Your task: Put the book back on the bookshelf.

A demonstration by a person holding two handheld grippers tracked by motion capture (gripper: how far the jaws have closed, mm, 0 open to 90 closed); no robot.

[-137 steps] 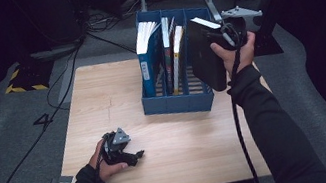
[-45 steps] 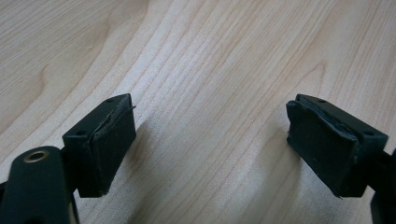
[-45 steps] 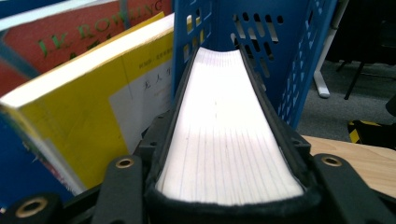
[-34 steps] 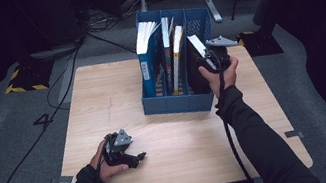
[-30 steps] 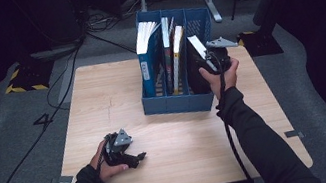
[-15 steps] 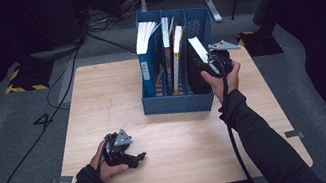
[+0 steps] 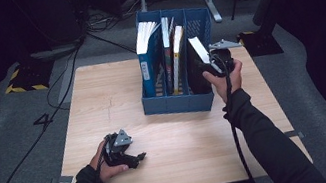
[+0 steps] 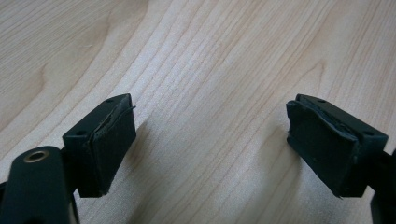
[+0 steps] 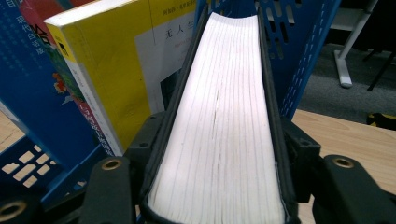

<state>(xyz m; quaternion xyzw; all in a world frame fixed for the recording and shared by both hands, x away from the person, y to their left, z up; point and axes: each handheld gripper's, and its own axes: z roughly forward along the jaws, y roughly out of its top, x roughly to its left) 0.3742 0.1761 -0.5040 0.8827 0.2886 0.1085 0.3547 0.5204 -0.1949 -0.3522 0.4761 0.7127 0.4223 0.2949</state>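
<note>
The step in hand looks like the letting-go at the end of filing a book: the black-covered book (image 7: 195, 63) stands in the rightmost slot of the blue file rack (image 7: 178, 103), leaning a little with its white page edge upward, and the right hand-held gripper (image 7: 211, 65) sits at the book's near top corner. Its jaws have just been opening, with the book between them. In the right gripper view the black-covered book (image 9: 219, 121) runs straight up between the two jaws, which flank its covers closely; whether the pads touch the covers I cannot tell for certain, though the grip seems to be loosening rather than pinching.

The next move, as I judge it, calls for spreading the jaws until both pads are off the covers, then drawing the right hand-held gripper back toward the person without dragging the book out of the rack or tipping it against the yellow book (image 9: 100, 70) in the slot to its left.

The left hand-held gripper (image 7: 132, 159) rests on the desk (image 7: 101, 97) well apart from the rack, toward the near left corner. The left gripper view shows what the high view cannot: the left hand-held gripper (image 8: 210, 154) is spread wide with bare wood between its pads. The high view in turn gives the whole rack with its other books.
</note>
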